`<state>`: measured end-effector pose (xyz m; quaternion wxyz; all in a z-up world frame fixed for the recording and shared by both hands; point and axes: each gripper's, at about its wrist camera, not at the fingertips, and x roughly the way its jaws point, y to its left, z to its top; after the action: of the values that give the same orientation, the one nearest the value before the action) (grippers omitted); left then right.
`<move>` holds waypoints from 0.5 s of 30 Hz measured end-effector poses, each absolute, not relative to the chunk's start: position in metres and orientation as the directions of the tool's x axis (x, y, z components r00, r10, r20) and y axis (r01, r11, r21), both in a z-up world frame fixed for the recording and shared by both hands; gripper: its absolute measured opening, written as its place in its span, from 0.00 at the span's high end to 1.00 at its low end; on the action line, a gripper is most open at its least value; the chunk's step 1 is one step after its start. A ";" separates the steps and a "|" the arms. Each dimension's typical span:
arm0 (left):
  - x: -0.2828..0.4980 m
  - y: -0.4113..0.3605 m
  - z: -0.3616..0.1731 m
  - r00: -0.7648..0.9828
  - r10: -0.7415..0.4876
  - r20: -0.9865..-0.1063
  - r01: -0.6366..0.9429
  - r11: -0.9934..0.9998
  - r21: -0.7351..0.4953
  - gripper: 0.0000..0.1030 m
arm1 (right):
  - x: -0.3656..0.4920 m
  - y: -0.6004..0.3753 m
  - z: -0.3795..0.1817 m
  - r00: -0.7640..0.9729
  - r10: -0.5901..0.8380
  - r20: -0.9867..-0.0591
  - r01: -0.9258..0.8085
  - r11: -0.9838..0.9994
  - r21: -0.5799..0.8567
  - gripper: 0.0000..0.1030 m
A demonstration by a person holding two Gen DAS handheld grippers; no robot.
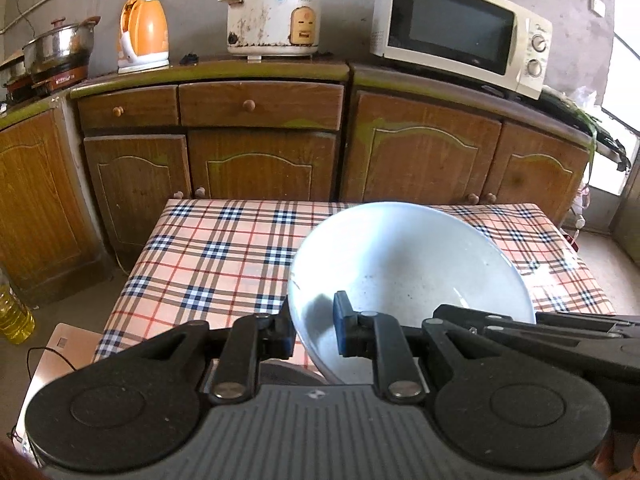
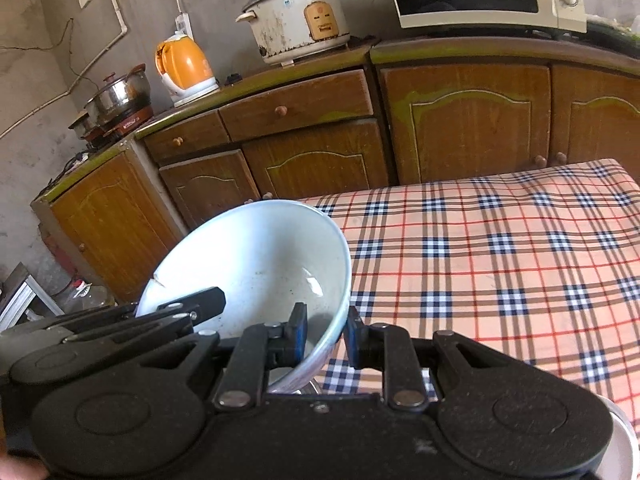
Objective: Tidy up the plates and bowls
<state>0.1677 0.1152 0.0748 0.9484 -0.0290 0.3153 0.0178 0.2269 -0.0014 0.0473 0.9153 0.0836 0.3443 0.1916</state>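
Observation:
A large white bowl [image 1: 408, 264] hangs tilted above the plaid-clothed table [image 1: 208, 256], held by both grippers. My left gripper [image 1: 314, 330] is shut on its left rim, one blue pad inside the bowl and one outside. The right gripper [image 1: 452, 314] reaches in from the right edge of that view. In the right wrist view my right gripper [image 2: 326, 336] is shut on the right rim of the bowl [image 2: 256, 264], and the left gripper [image 2: 188, 304] clamps the opposite side. The rim shows a small chip. A grey, round thing [image 1: 288, 372] lies partly hidden below the bowl.
Wooden cabinets [image 1: 260, 160] stand behind the table, carrying an orange kettle [image 1: 144, 36], a rice cooker [image 1: 272, 20], a microwave [image 1: 460, 28] and a steel pot [image 1: 60, 46]. An oil bottle [image 1: 14, 314] stands on the floor at left. A pale rim [image 2: 622, 440] shows at lower right.

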 end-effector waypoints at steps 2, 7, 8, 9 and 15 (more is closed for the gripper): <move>0.163 0.111 0.076 0.801 0.015 -0.598 -0.048 0.998 -0.040 0.82 | 0.221 -0.006 0.049 0.690 0.409 -0.597 -0.290 0.912 0.290 0.75; 0.150 0.101 0.080 0.805 0.007 -0.593 -0.039 0.998 -0.041 0.82 | 0.204 -0.018 0.053 0.699 0.403 -0.590 -0.282 0.914 0.291 0.75; 0.148 0.099 0.080 0.807 0.008 -0.591 -0.038 0.999 -0.039 0.82 | 0.202 -0.019 0.054 0.701 0.404 -0.588 -0.282 0.914 0.292 0.75; 0.146 0.098 0.081 0.808 0.008 -0.589 -0.037 0.999 -0.037 0.82 | 0.198 -0.021 0.054 0.703 0.404 -0.586 -0.281 0.914 0.293 0.75; 0.134 0.088 0.084 0.813 0.006 -0.582 -0.031 0.999 -0.034 0.82 | 0.183 -0.032 0.058 0.711 0.401 -0.578 -0.276 0.915 0.295 0.75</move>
<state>0.1336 0.0883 0.0843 0.9518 -0.0208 0.3058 0.0097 0.1832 -0.0318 0.0580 0.9201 0.0939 0.3328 0.1841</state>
